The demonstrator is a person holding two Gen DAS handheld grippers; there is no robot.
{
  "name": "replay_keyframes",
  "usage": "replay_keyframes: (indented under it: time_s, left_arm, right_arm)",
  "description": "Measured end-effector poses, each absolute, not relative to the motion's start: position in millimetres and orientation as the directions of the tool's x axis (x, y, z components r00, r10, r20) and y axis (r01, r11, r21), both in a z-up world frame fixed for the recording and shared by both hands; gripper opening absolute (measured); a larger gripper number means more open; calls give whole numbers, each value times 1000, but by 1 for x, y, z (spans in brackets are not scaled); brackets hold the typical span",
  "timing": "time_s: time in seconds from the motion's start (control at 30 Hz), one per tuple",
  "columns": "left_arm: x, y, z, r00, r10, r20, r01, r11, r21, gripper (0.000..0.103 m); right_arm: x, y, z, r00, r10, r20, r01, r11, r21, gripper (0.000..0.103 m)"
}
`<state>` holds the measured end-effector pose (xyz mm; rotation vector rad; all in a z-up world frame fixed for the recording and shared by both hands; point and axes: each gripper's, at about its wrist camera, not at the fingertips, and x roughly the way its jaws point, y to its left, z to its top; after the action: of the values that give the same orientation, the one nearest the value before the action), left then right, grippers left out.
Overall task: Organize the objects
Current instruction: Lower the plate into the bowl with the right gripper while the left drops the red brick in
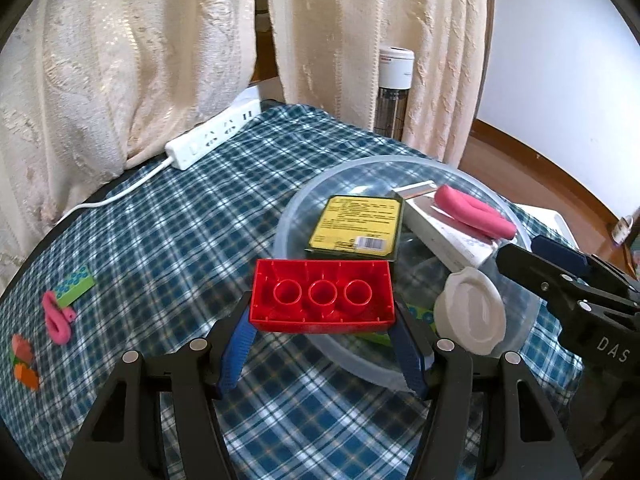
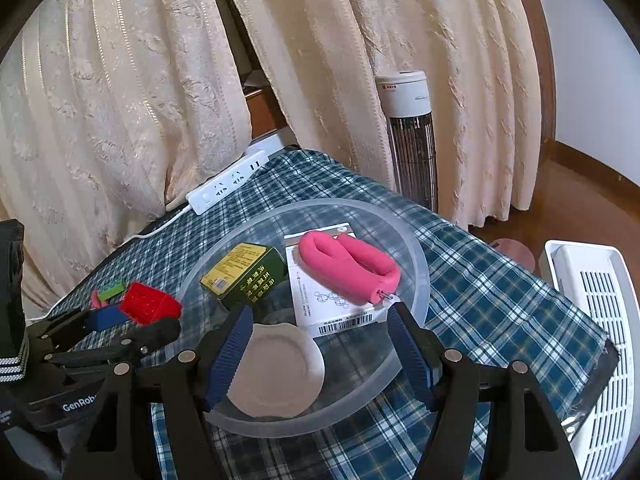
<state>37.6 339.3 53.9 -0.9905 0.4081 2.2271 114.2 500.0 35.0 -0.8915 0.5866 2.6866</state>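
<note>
- My left gripper (image 1: 322, 344) was clamped on a red building brick (image 1: 322, 298), hollow underside facing the camera, held above the near rim of the clear plastic bowl (image 1: 404, 162).
- My right gripper (image 2: 320, 350) stood partly open over the bowl — nothing visibly pinched between its blue pads (image 2: 230, 354), though a white round lid (image 2: 276, 372) lay just below them.
- Inside the bowl lay a green-and-yellow box (image 1: 356, 226), a white carton (image 2: 324, 292) and a pink foam loop (image 2: 348, 266) resting on that carton.
- On the checked tablecloth (image 1: 168, 216), well apart — a small pink foam piece (image 1: 58, 318), a green plate piece (image 1: 76, 284) and orange bits (image 1: 25, 364).
</note>
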Motion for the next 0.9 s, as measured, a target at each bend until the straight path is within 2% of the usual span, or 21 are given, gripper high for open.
replay_keyframes:
  time_s: [0.1, 0.2, 0.9]
  left_arm:
    - [38, 344, 53, -482, 457, -748, -692, -722, 5, 66]
    - [38, 344, 53, -473, 468, -746, -693, -721, -12, 73]
    - [28, 297, 55, -517, 438, -735, -604, -795, -49, 74]
  right_arm:
    - [114, 500, 34, -781, 107, -615, -355, -886, 297, 73]
    - [114, 500, 34, -780, 107, -616, -359, -884, 301, 73]
    - [105, 478, 36, -779, 82, -622, -325, -901, 288, 73]
